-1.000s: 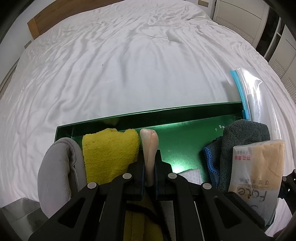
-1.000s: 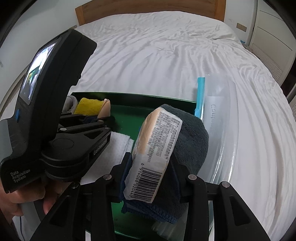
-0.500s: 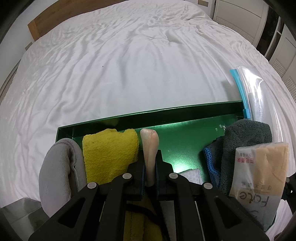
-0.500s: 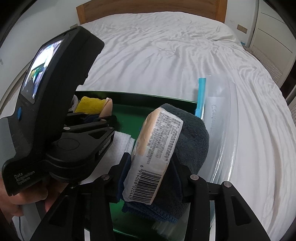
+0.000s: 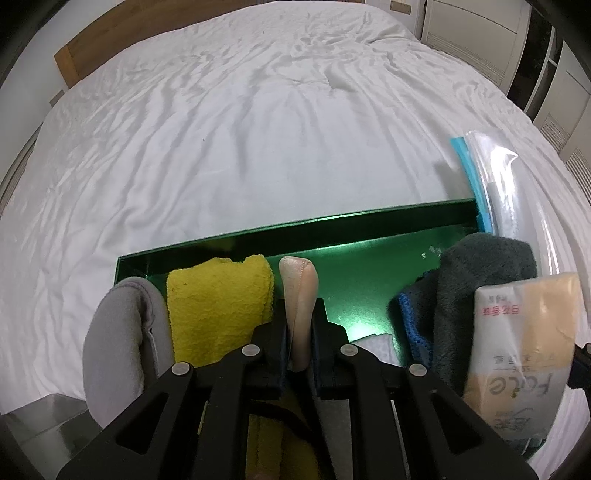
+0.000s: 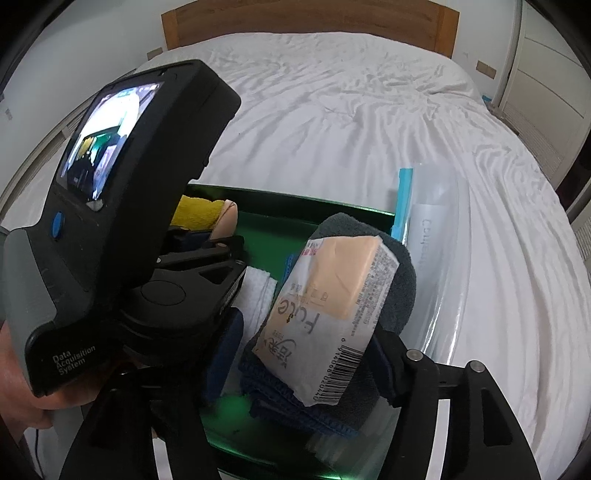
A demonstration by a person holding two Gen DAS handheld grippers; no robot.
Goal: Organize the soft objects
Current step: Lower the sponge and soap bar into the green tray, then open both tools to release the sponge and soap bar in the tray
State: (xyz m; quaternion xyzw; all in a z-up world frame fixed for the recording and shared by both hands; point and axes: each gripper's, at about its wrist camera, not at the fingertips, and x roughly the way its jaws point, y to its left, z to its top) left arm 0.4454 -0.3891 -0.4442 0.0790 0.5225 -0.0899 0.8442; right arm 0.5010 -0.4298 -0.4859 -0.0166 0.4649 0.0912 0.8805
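Note:
A green tray [image 5: 369, 236] lies on the white bed. My left gripper [image 5: 300, 332] is shut on a thin beige pad [image 5: 298, 291] standing upright in the tray, next to a yellow towel [image 5: 218, 306] and a grey cloth roll [image 5: 122, 347]. My right gripper [image 6: 299, 354] is open; a wrapped face-towel pack [image 6: 332, 306] leans on a dark grey towel [image 6: 399, 273] and a blue cloth [image 6: 295, 413] between its spread fingers. The pack [image 5: 524, 347] and grey towel [image 5: 480, 280] also show at the right of the left wrist view.
A clear zip bag with a blue strip [image 5: 495, 184] lies on the bed right of the tray. A white folded cloth [image 6: 258, 295] sits in the tray. The left gripper's body with its screen [image 6: 110, 221] fills the left of the right wrist view. A wooden headboard [image 6: 310, 22] stands far back.
My right gripper has opened wide and let go of the pack, which has tilted to lean flatter on the grey towel. My left gripper holds the beige pad as before.

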